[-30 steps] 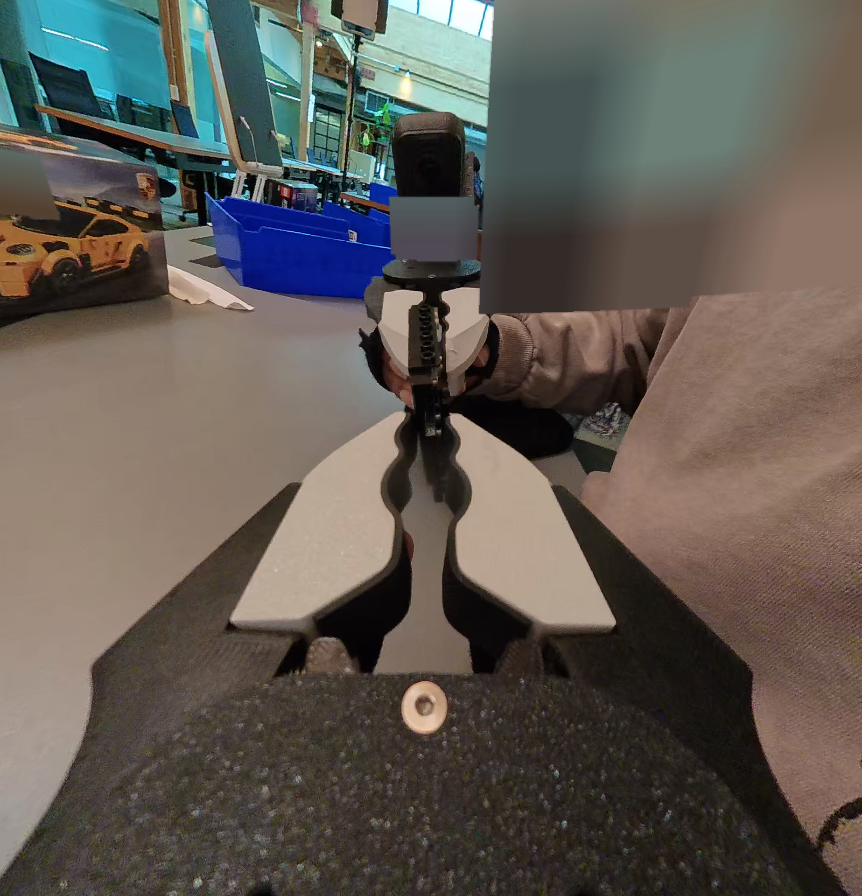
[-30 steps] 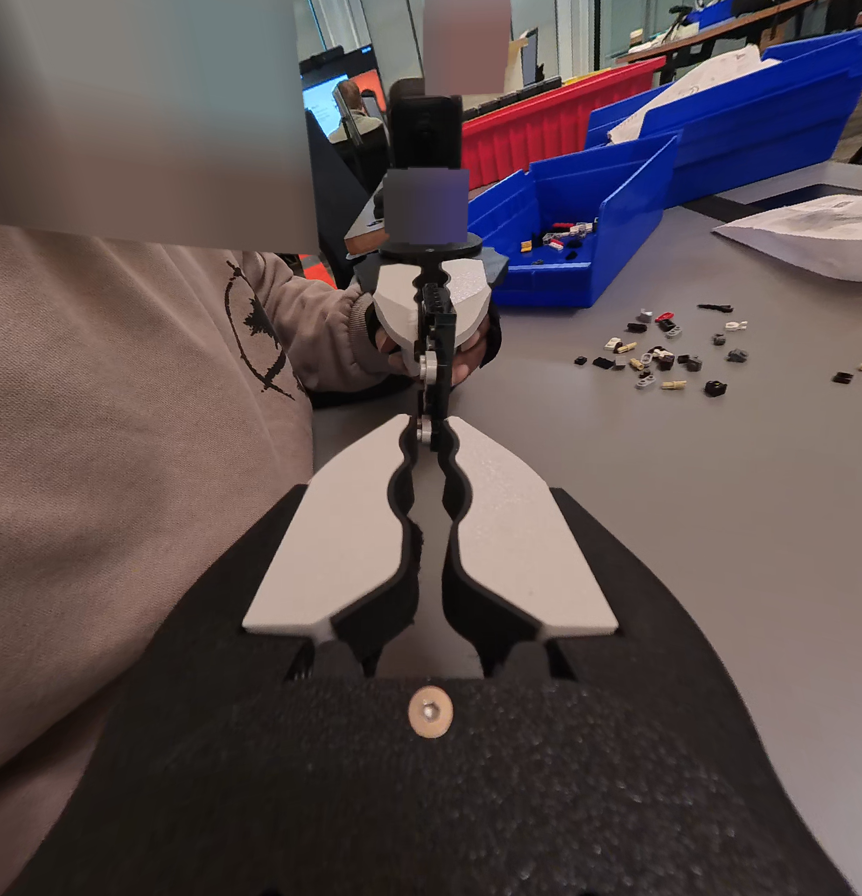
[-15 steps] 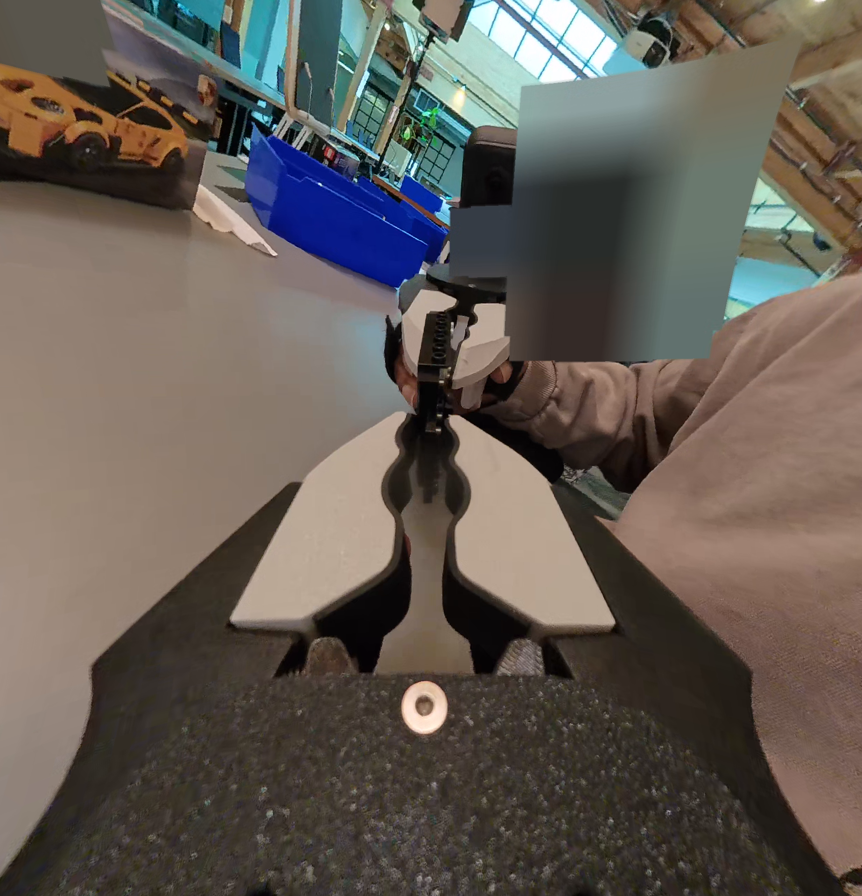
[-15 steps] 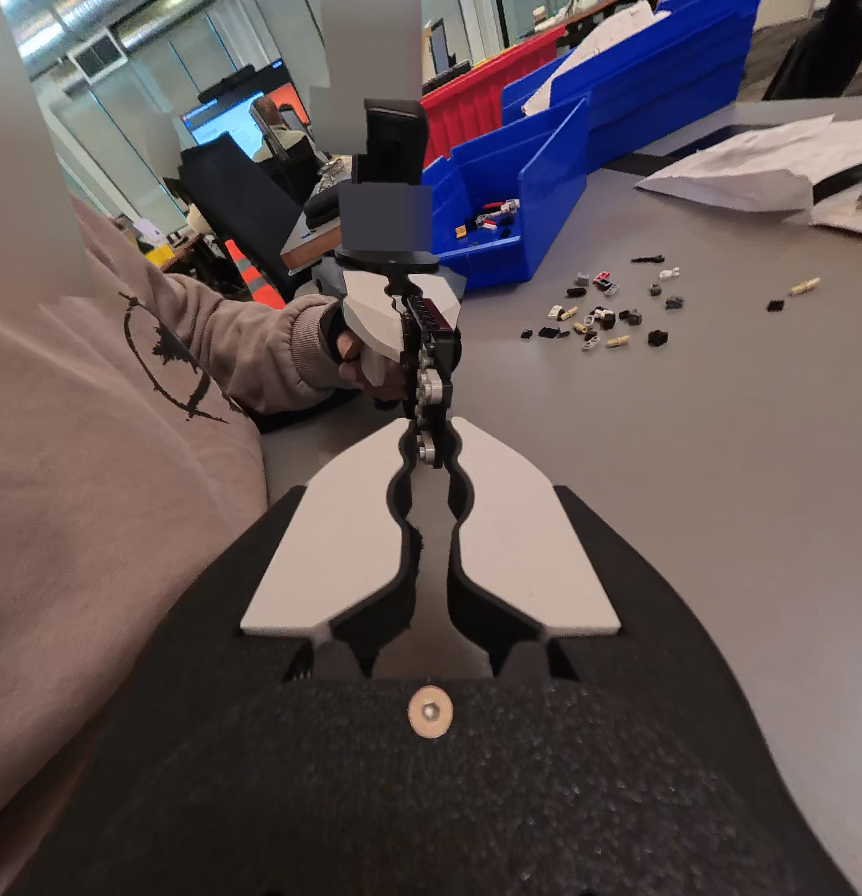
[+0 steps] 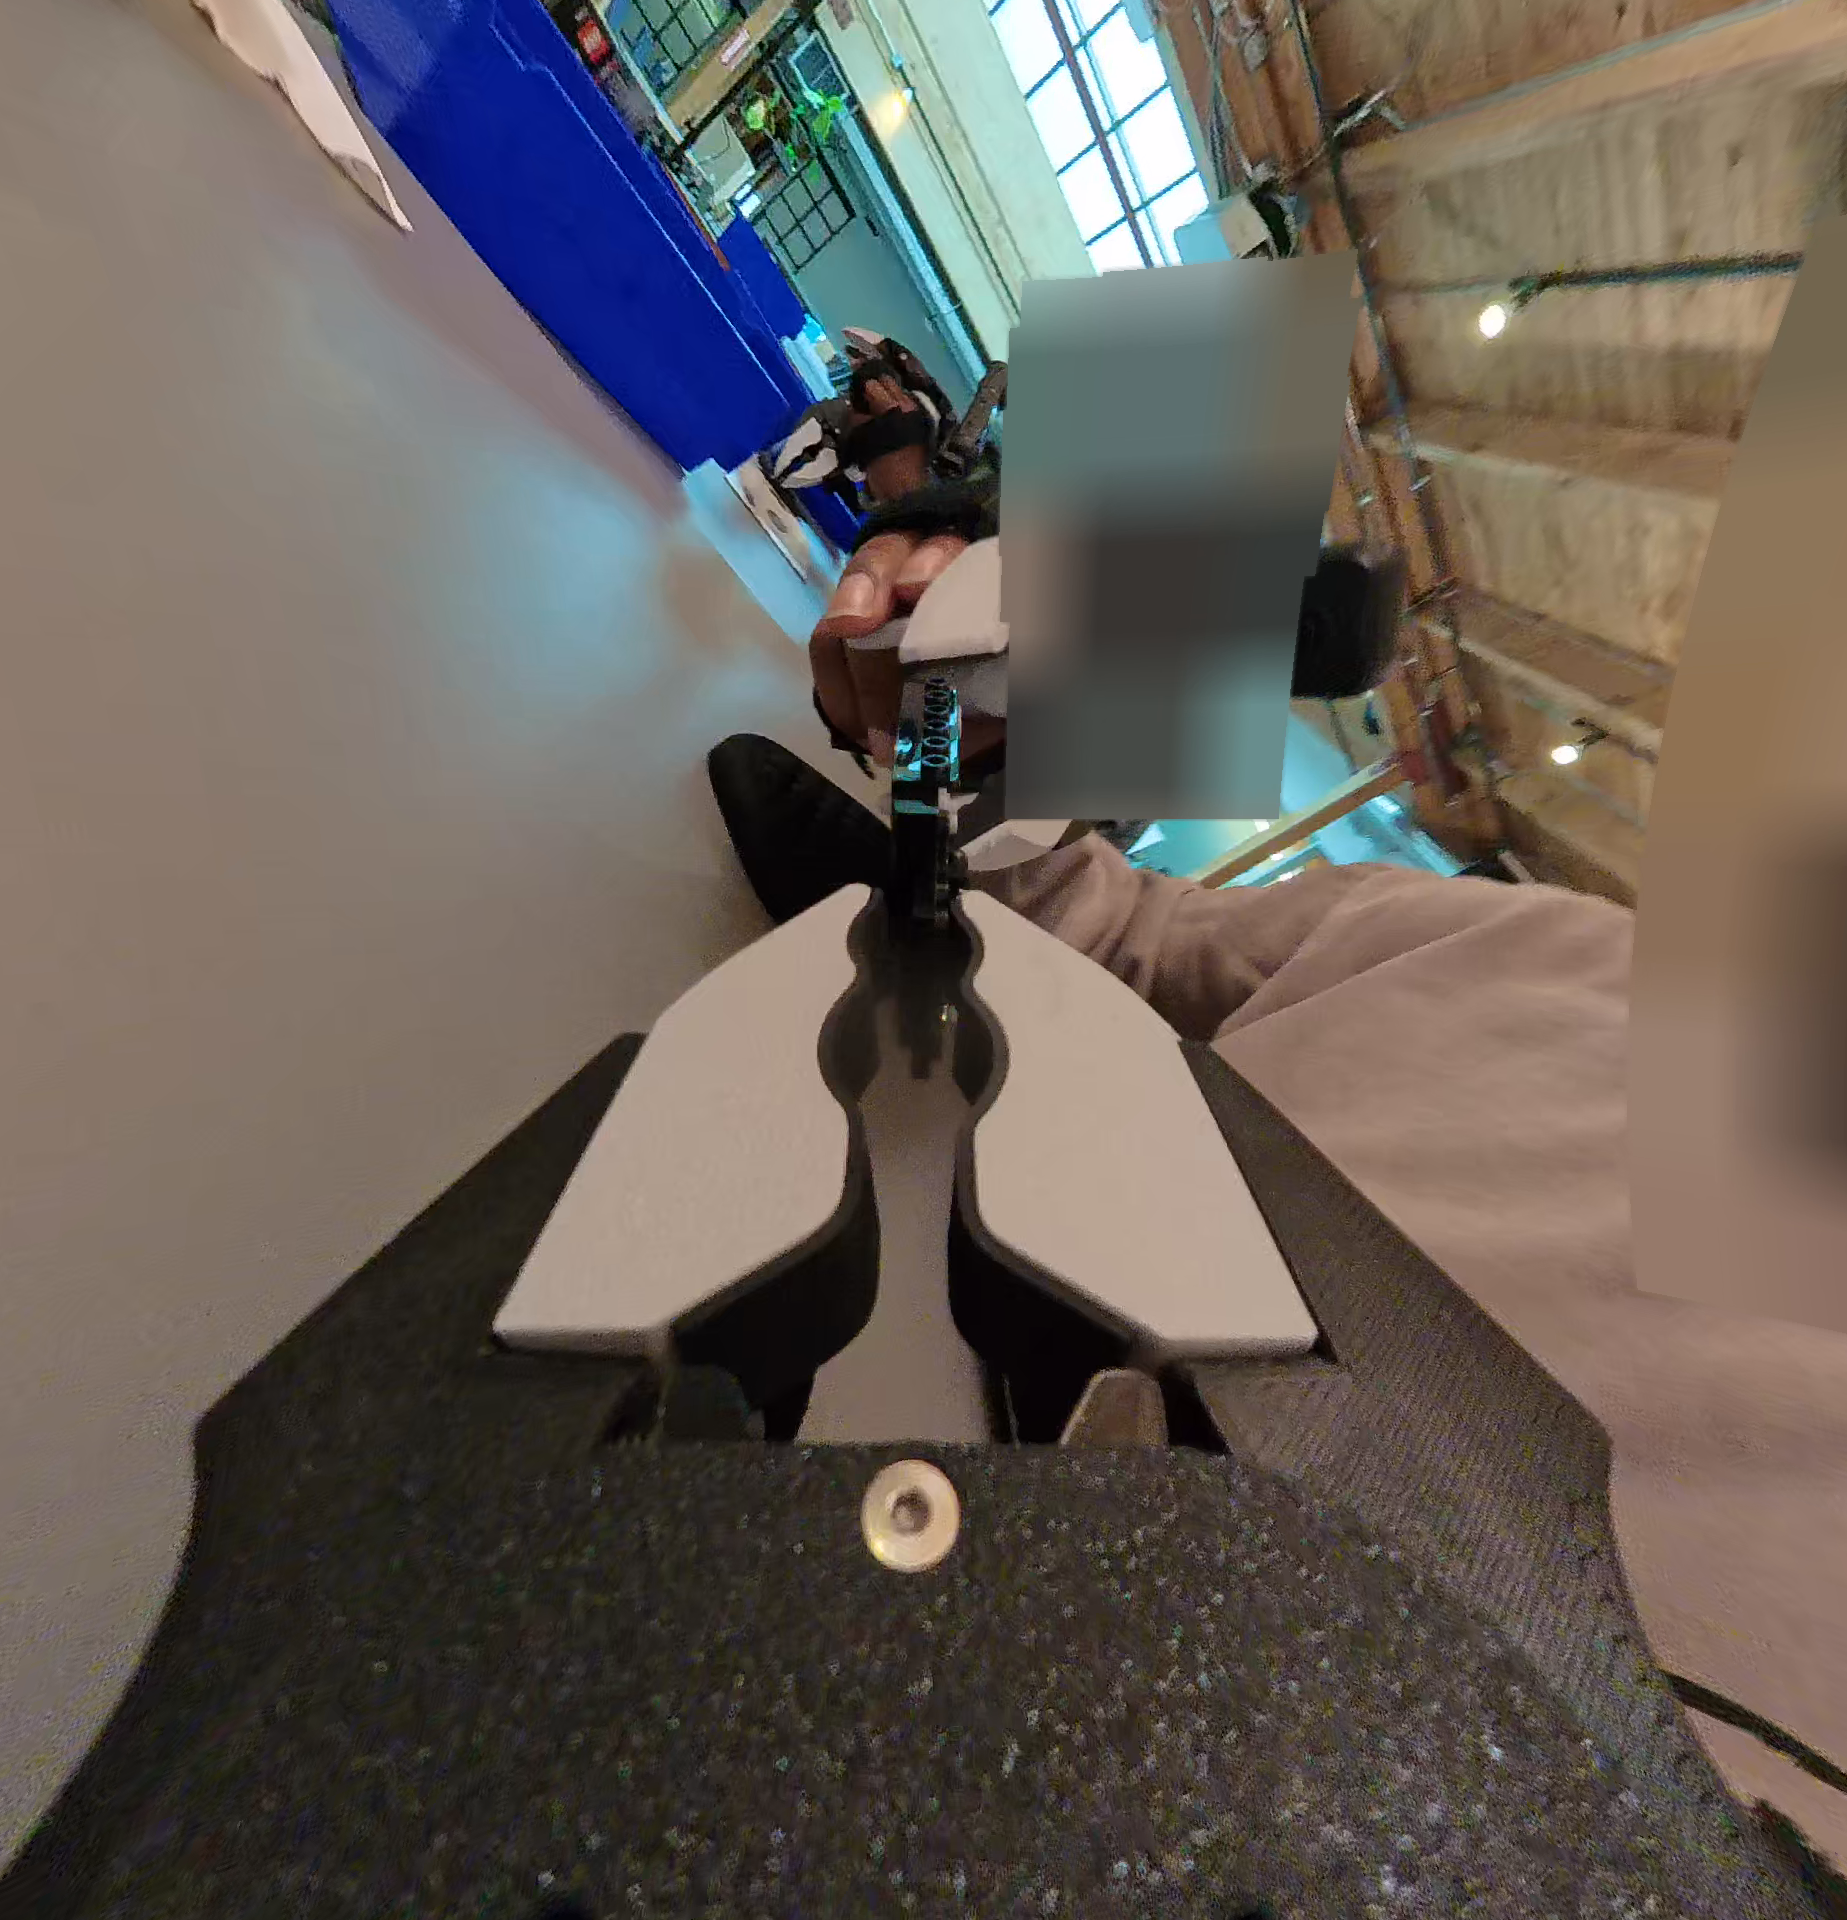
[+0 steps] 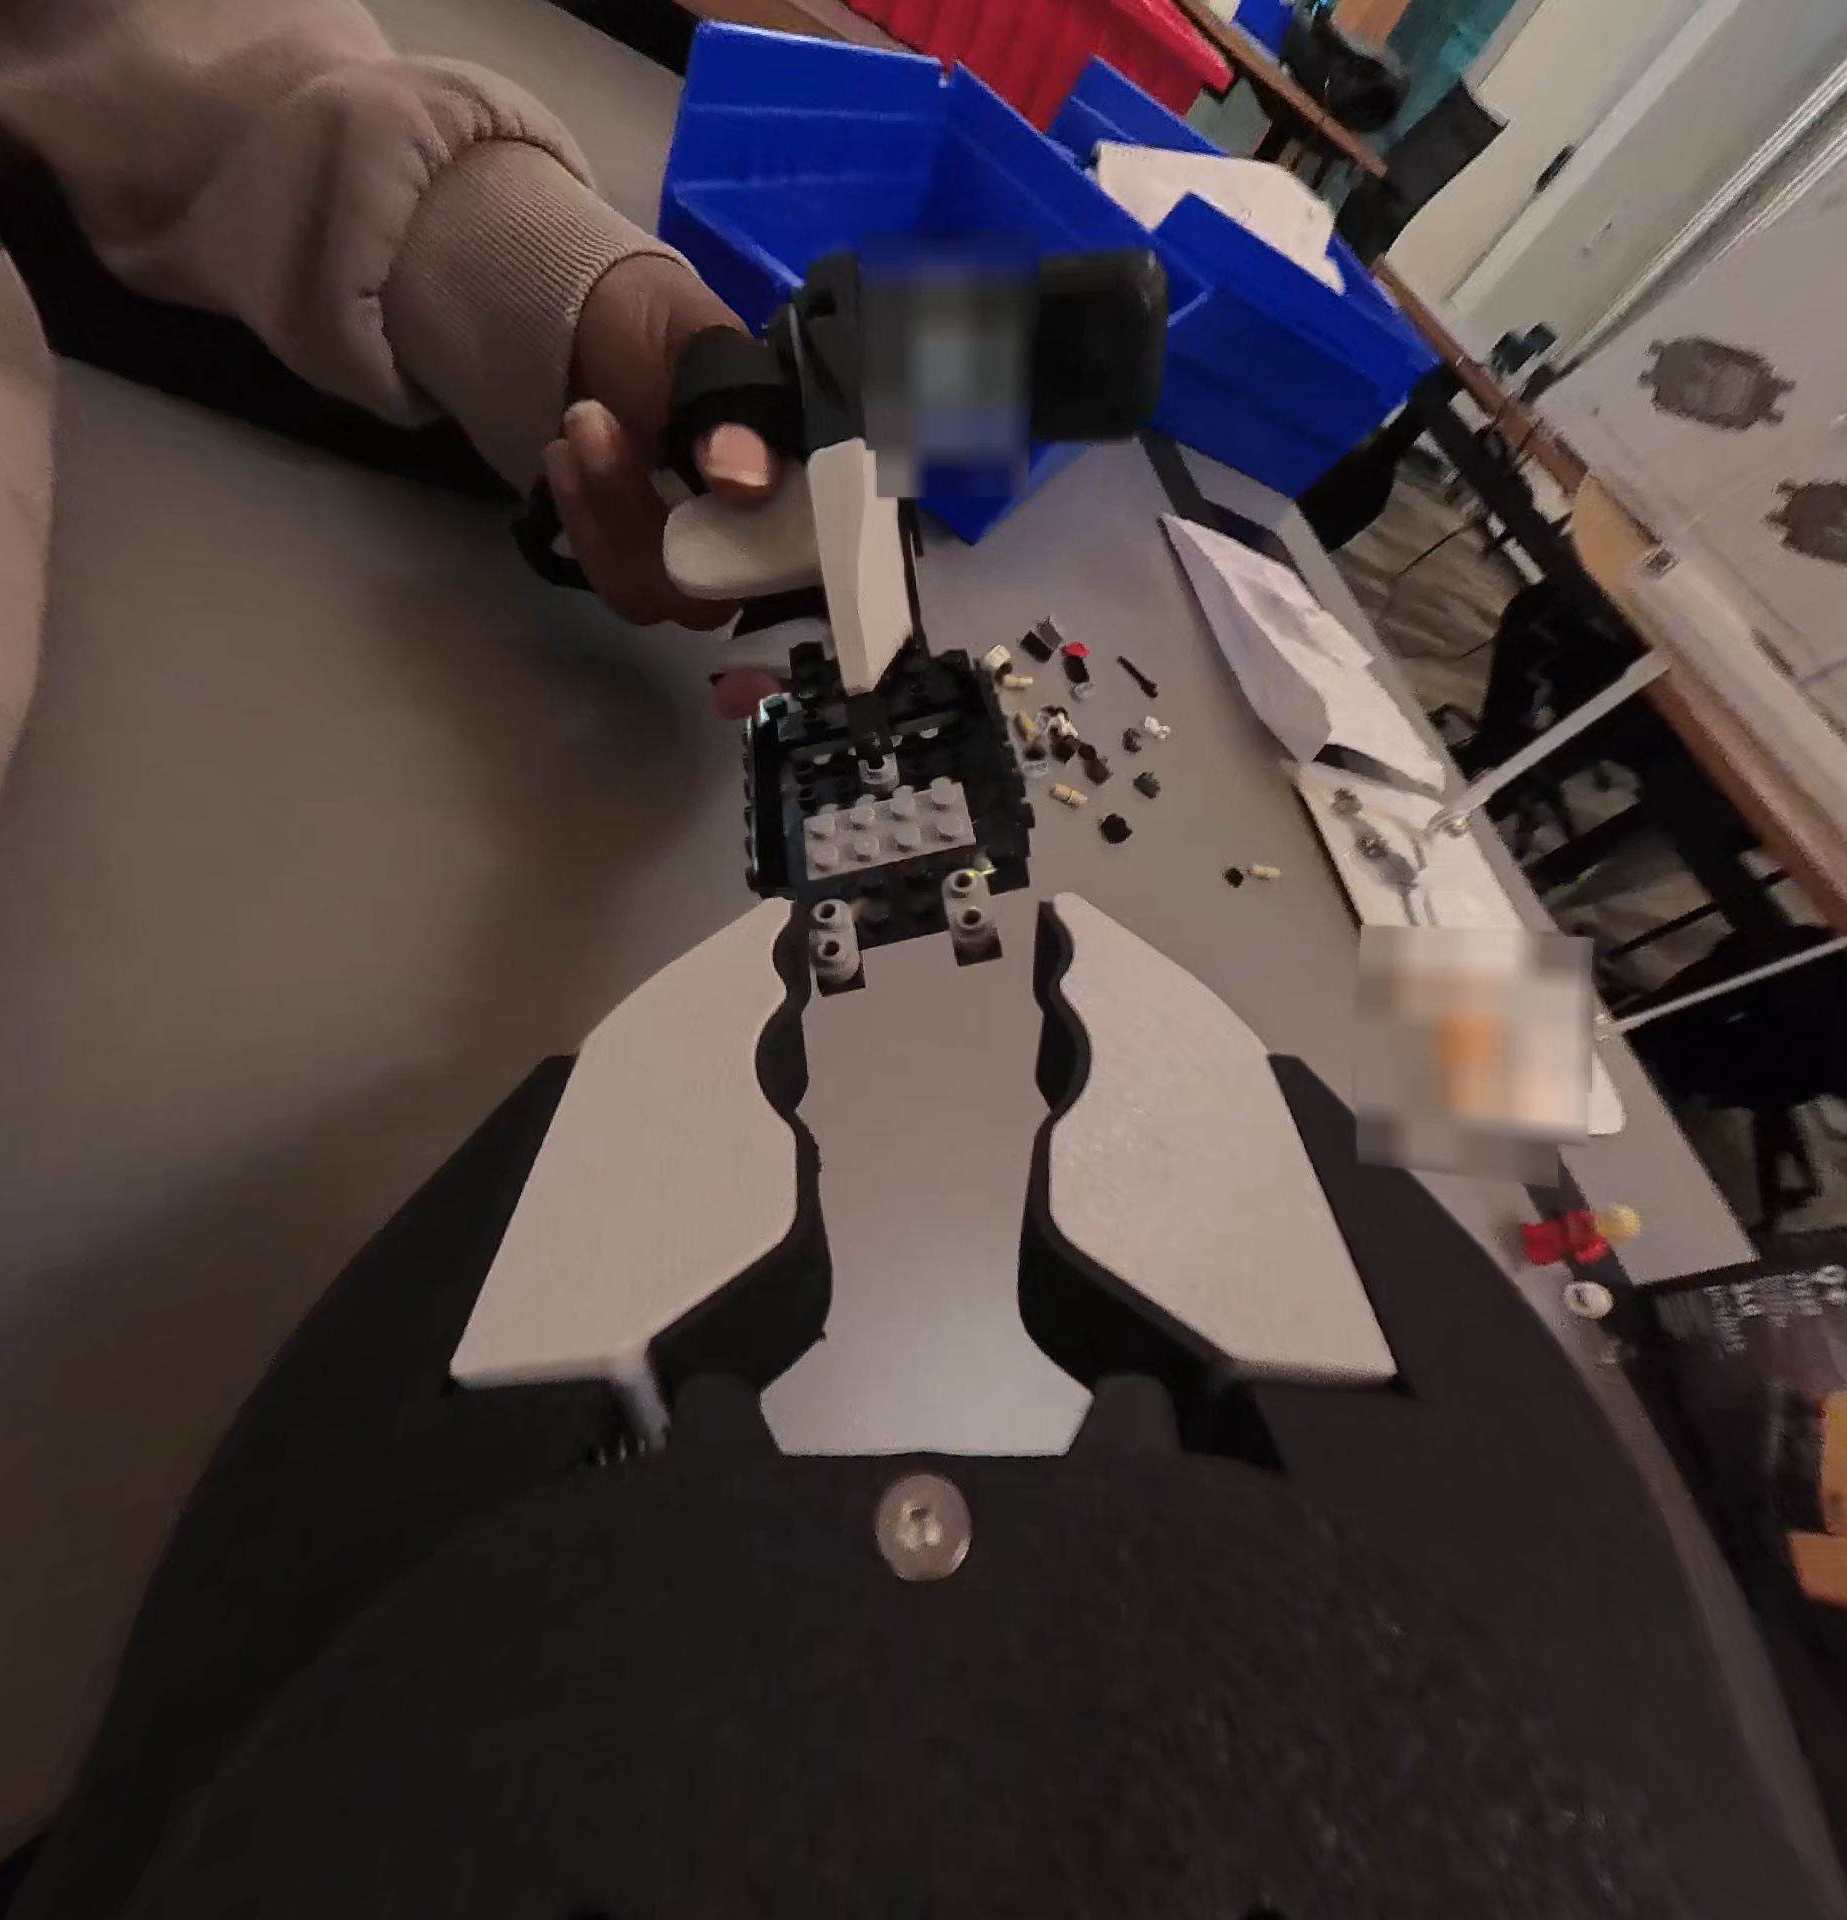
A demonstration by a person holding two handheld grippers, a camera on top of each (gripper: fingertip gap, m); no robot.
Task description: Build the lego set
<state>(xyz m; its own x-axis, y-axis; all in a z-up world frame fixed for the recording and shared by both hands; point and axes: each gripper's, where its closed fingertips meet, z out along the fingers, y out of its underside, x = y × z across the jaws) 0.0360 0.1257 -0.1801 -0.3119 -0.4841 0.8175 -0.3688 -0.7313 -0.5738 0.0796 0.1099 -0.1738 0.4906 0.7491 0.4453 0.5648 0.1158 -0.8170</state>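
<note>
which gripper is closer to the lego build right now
Left. The left gripper is clamped on the lego build; the right gripper is open just short of it, not touching.

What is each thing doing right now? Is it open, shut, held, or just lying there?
Left hand-held gripper: shut on the lego build.
Right hand-held gripper: open, gripping nothing.
Lego build: partly built, clamped by the left hand-held gripper.
Loose pieces: scattered on the table.
Blue bin: open at the top.

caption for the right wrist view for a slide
Open right claw faces the black and grey lego assembly, held above the grey table by the left claw.
</note>
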